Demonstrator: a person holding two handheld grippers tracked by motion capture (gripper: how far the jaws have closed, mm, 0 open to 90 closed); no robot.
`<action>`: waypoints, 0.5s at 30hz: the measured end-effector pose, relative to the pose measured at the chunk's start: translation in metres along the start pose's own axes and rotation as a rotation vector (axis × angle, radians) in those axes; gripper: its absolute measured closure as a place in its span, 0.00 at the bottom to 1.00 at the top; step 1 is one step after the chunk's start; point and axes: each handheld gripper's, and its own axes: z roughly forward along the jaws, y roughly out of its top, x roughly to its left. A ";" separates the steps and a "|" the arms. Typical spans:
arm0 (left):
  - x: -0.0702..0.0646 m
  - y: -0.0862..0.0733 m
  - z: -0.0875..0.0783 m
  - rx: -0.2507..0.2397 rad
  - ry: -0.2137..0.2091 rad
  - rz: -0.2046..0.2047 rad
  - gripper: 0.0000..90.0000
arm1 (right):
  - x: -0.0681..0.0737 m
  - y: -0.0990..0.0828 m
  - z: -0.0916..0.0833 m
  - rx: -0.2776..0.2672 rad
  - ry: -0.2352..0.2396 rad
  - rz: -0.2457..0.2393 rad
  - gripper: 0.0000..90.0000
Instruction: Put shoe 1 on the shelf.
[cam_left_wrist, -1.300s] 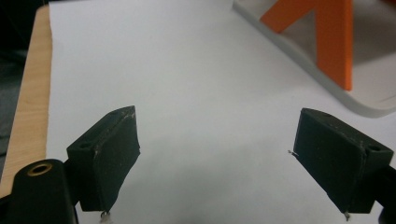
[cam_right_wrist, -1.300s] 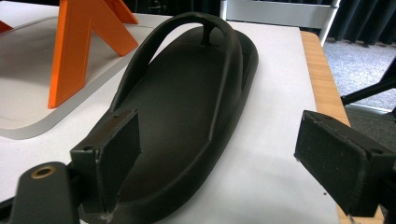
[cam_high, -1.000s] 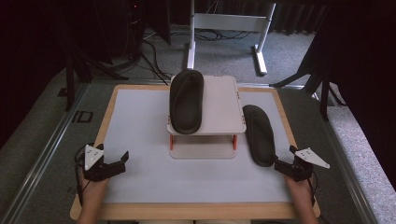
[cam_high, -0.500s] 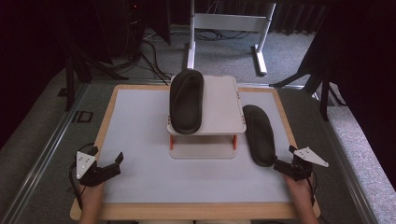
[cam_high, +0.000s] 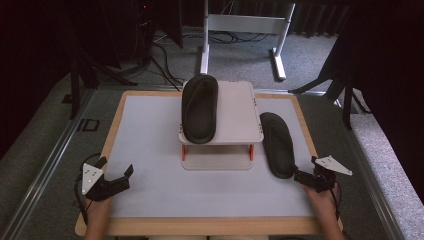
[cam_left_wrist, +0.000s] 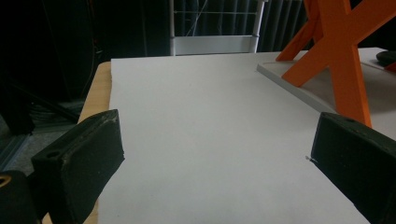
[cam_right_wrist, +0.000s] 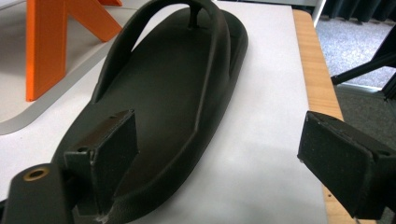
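2 dark flip-flops here: 1 (cam_high: 200, 108) sits on top of the little white stand (cam_high: 235, 112), the other (cam_high: 277, 144) lies on the counter (cam_high: 150, 150) just right of that stand. Right gripper (cam_high: 306, 178) is at its heel end, fingers wide open, holding nothing. Left gripper (cam_high: 116, 175) sits well left of the stand, also wide open and empty.

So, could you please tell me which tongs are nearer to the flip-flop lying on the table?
Right. The right tongs sit open at the heel of the flip-flop on the table; the left tongs are open far across the mat near the table's left edge.
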 end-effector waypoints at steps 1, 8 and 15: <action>0.000 0.000 0.000 -0.004 -0.006 0.000 0.02 | 0.000 0.001 -0.001 0.005 0.000 -0.013 0.18; -0.001 -0.001 -0.001 -0.009 -0.016 0.004 0.02 | -0.003 0.010 -0.001 0.057 0.037 -0.030 0.19; -0.001 0.000 0.000 -0.002 -0.021 0.013 0.02 | -0.006 0.022 0.001 0.060 0.045 -0.002 0.24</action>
